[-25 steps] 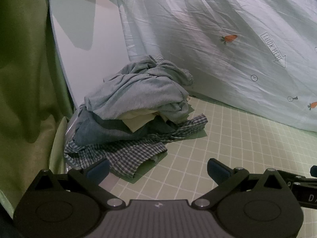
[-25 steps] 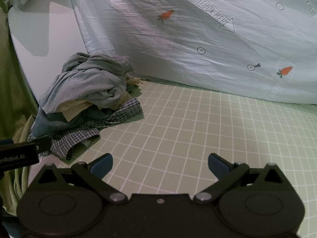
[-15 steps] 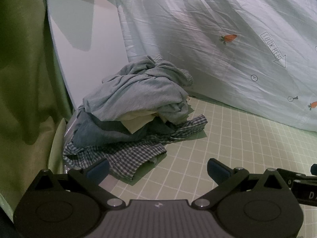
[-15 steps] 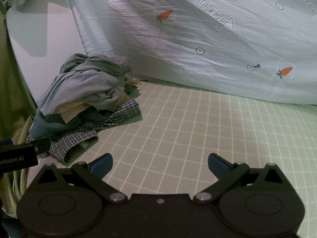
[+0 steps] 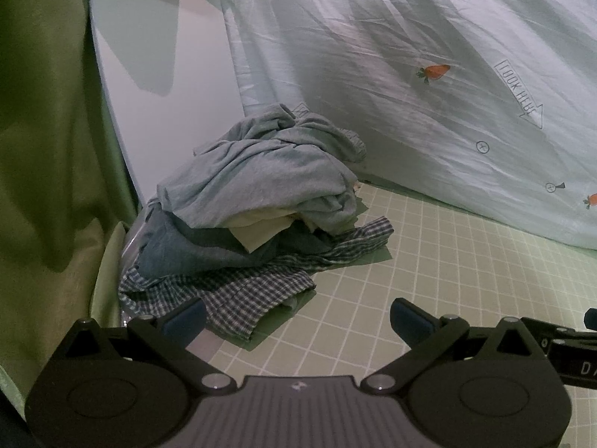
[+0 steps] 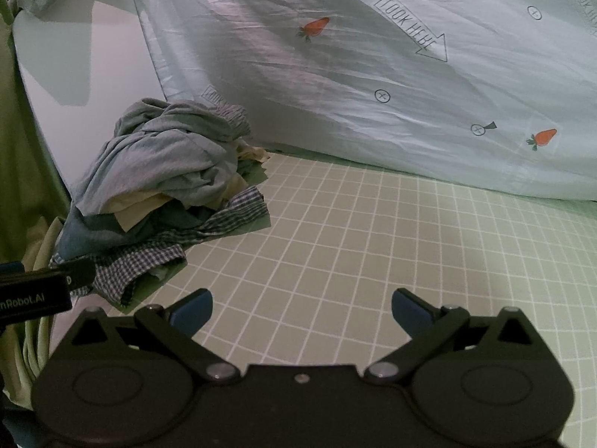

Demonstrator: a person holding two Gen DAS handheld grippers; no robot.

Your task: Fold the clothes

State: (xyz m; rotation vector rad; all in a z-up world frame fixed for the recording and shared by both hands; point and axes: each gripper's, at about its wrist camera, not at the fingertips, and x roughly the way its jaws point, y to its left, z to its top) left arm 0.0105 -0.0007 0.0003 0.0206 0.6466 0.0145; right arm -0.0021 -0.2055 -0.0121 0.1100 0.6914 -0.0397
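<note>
Clothes pile [image 5: 257,216] nearer, curtain [image 5: 48,149] beside.

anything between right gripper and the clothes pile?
Only bare green grid mat lies between the open right gripper and the clothes pile, as the right wrist view shows.

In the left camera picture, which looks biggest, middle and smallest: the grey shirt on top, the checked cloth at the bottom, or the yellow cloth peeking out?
1. grey shirt
2. checked cloth, nearer the camera, so close to call
3. yellow cloth, mostly hidden

left claw [image 5: 298,321] spread wide, right claw [image 6: 301,311] spread wide, both empty
</note>
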